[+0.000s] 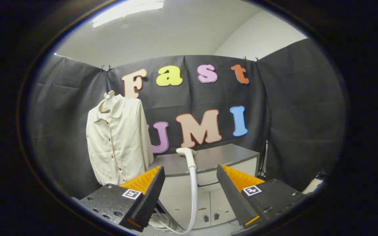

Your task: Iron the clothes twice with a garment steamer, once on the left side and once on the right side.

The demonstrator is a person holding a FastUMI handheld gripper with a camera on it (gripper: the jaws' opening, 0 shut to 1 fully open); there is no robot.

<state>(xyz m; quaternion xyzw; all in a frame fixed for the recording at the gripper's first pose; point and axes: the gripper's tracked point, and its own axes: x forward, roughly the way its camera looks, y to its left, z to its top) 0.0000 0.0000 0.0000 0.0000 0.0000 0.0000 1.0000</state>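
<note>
The gripper (190, 188) jaws are spread wide and grip nothing; the white steamer head (186, 152) stands upright in the gap between them, its hose (194, 196) dropping down ahead of the jaws. The cream buttoned shirt (118, 142) hangs beyond the left jaw, its right edge just beside the grey cabinet surface (215, 157), apart from the steamer head.

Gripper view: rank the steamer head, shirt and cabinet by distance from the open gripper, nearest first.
From the gripper, fingers spread and holding nothing:
1. Steamer head, just ahead between the fingers, on its hose.
2. Shirt, hanging beyond the left finger.
3. Cabinet, behind the steamer head; its order with the shirt is uncertain.
</note>
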